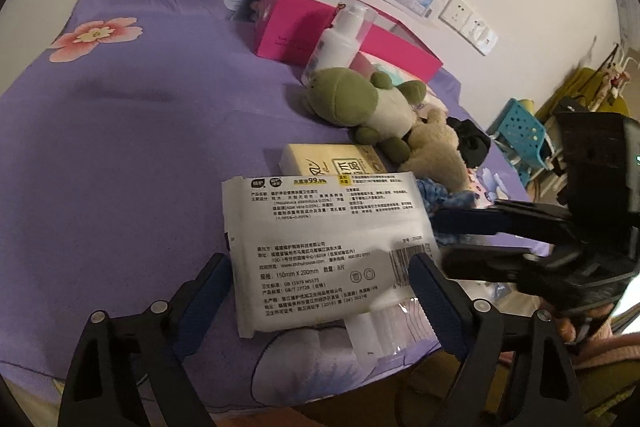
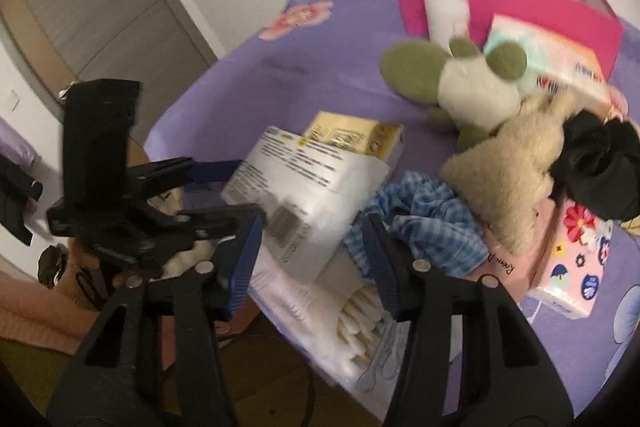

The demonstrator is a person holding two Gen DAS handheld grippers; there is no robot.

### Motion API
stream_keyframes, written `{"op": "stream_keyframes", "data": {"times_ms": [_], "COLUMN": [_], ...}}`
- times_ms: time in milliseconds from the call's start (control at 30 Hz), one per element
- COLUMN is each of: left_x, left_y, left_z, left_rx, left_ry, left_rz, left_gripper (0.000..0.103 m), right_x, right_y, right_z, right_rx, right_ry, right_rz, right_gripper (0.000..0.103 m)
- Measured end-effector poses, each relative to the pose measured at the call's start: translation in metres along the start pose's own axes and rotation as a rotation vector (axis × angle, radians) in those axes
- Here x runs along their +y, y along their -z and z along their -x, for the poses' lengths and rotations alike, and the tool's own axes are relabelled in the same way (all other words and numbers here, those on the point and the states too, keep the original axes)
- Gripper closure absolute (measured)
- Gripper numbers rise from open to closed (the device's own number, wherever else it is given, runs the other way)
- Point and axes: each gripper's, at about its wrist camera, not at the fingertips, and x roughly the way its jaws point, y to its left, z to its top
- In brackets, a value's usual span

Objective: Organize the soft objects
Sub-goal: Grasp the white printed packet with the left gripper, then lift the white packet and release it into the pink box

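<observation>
Your pink box [image 1: 352, 39] holds nothing visible yet — plush toys [image 1: 360, 103] lie outside. Left gripper [image 1: 320, 281] brackets the wipes pack [image 1: 320, 247], pads apparently not pressing; right gripper [image 2: 316, 251] half-open, gripping nothing — everything remains.

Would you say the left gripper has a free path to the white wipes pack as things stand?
Probably yes: the left gripper stands open astride the wipes pack, with nothing between its fingers and the pack's edges.

Your left wrist camera looks steeply down along its fingers, close over the wet-wipe pack [image 1: 320, 251] at the near edge of the purple cloth [image 1: 132, 155]. Your right wrist camera faces the same pile from the right, equally near. Both share the pack, the green plush [image 2: 452, 83] and the pink box [image 1: 288, 23].
</observation>
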Motion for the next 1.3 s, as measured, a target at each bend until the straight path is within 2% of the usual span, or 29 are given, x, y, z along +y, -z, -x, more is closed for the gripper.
{"op": "stream_keyframes", "data": {"times_ms": [33,100,167,267,500,733,833,1067,1300], "left_x": [0.000,0.001,0.003,0.005,-0.008,-0.030,-0.036,-0.044,-0.060], "left_y": [0.000,-0.001,-0.002,-0.005,-0.019,-0.049,-0.064,-0.088,-0.113], "left_z": [0.000,-0.001,-0.002,-0.001,0.015,0.032,0.032,0.023,0.031], "left_rx": [0.001,0.006,0.017,0.020,-0.035,-0.102,-0.113,-0.107,-0.139], "left_ry": [0.008,0.031,0.056,0.081,0.130,0.173,0.171,0.172,0.175], "left_rz": [-0.002,0.001,0.003,0.022,-0.008,-0.078,-0.088,-0.092,-0.142], "left_gripper": [0.012,0.020,0.027,0.032,0.032,0.032,0.032,0.033,0.033], "right_x": [-0.004,-0.011,-0.013,-0.018,-0.011,-0.005,-0.006,-0.015,-0.032], "right_y": [-0.001,-0.001,-0.002,-0.004,-0.006,-0.018,-0.025,-0.042,-0.057], "right_z": [-0.005,-0.015,-0.020,-0.023,-0.005,0.037,0.050,0.062,0.077], "right_rx": [0.015,0.039,0.042,0.035,0.003,-0.073,-0.109,-0.176,-0.199], "right_ry": [0.006,-0.004,-0.018,-0.014,0.006,-0.003,-0.016,-0.035,-0.079], "right_rz": [-0.014,-0.048,-0.063,-0.086,-0.054,-0.016,-0.014,-0.033,-0.081], "right_gripper": [0.048,0.051,0.065,0.069,0.072,0.073,0.078,0.082,0.082]}}
